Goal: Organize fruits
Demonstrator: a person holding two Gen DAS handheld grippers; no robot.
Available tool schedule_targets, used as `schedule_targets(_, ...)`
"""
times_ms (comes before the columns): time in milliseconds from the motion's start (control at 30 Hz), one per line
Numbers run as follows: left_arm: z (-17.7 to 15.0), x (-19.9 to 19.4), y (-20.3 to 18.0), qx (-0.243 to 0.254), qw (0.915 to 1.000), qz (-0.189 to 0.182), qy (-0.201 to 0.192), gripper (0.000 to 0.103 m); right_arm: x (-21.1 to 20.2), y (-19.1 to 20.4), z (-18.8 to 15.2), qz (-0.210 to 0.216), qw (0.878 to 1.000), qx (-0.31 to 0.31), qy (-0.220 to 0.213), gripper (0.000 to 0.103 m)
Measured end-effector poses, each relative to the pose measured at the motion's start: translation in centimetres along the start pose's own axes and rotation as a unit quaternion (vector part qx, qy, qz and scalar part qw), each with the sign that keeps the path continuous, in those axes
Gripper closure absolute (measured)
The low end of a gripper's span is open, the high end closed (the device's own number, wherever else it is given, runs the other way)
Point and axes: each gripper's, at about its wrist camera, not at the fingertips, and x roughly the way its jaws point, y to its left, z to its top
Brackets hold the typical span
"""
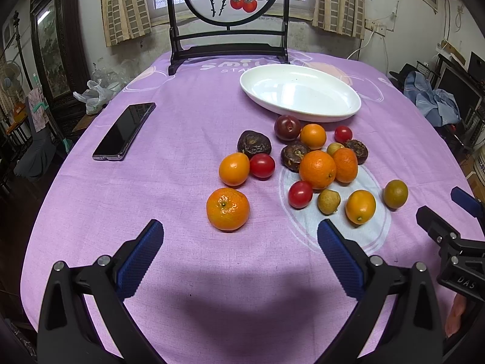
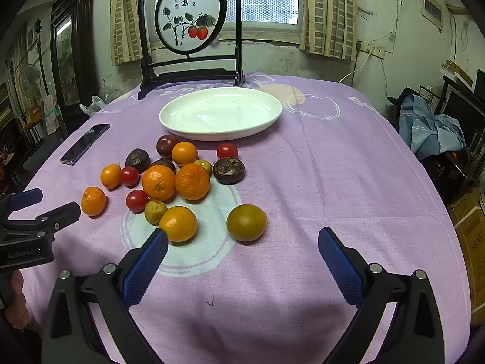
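Above purple cloth, left gripper and right gripper hover level, both spread, empty

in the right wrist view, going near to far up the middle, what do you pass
greenish orange → dark brown wrinkled fruit → cherry tomato → white oval plate → round painted screen on its dark stand

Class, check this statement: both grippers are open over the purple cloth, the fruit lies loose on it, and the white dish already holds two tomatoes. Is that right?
Not quite. The white dish holds nothing, as the right wrist view shows; every fruit is on the cloth. The rest stands.
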Motion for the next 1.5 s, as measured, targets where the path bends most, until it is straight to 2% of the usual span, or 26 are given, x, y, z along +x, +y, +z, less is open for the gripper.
schedule_targets(967, -0.1, 0.2, -0.2, 0.002, 1.0000, 0.001, 0.003, 0.004, 0.2, 0.0, 0.0, -0.001, 1.000, -0.002, 0.002, 0.003)
schedule_targets(1233, -1.4, 2.6, 0.5, 0.014, 0.9995, -0.010, 0.027, 0.004, 1.2, -0.6, -0.7, -0.006, 1.000, -0.011, 0.016, 0.003)
schedule_targets(1400, -1.5, 4.6, 1.4, 0.015, 0.9985, -0.014, 0.050, 0.004, 1.9, -0.7, -0.7, 0.006, 1.000, -0.006, 0.025, 0.003)
schedule_targets(1500, -1.0, 5.7, 1.4, 0.016, 0.9982, -0.022, 0.054, 0.009, 2.5, -0.7, -0.6, 0.019, 0.999, -0.012, 0.033, 0.003)
